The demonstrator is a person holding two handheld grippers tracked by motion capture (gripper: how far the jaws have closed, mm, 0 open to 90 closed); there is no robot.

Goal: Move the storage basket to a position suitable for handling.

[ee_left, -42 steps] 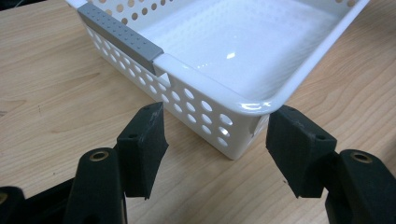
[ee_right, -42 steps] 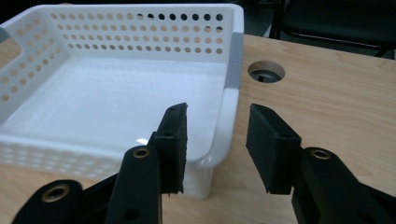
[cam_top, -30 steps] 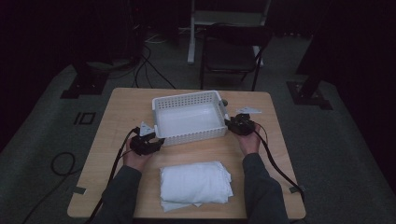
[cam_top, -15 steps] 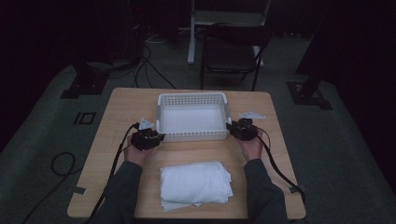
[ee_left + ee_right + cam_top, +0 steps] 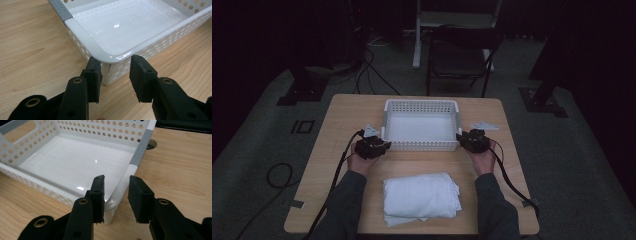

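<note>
High view looks down; gripper views close on shared basket (image 5: pixel 421 125) corners

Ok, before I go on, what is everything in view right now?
table: one, light wood, centre of the high view
basket: one, white, perforated walls, nothing in it, on the far half of the table
cloth: one folded stack, white, on the near half of the table
chair: one, dark, behind the table
cable: one loop, black, on the floor to the left
left gripper: one, black, jaws have just been closing, now clamped on the basket's near left corner
right gripper: one, black, shut on the basket's near right corner, one jaw inside the wall, one outside
hands: two, left hand and right hand, each holding its gripper
</note>
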